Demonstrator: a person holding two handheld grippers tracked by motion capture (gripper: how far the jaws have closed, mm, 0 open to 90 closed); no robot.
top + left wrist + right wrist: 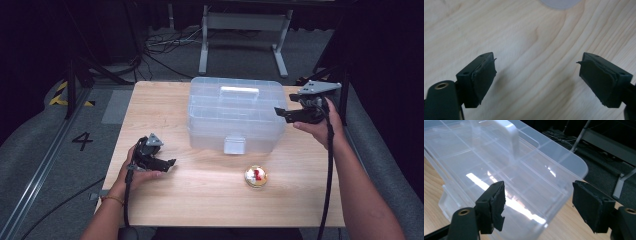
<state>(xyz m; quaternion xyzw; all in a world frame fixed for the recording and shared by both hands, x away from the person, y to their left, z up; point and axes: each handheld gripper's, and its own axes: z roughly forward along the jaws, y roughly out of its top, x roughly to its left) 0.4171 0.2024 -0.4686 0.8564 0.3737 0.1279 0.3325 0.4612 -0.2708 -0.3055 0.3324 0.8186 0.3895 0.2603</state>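
The clear plastic box (pixel 235 115) sat closed toward the far side of the wooden surface (pixel 200 200). The right claw (pixel 281 113) hovered at its right end, spread wide and holding nothing. The left claw (pixel 171 163) gaped empty over bare wood, well apart from the box.

1. Storage box (pixel 235 115) on table (pixel 200 200), centre toward far edge.
2. Round tin (pixel 256 176) on table, before the box, apart from it.
3. Left hand-held gripper (pixel 169 164) left of tin, near the table surface.
4. Right hand-held gripper (pixel 281 114) just beside the box's right end.
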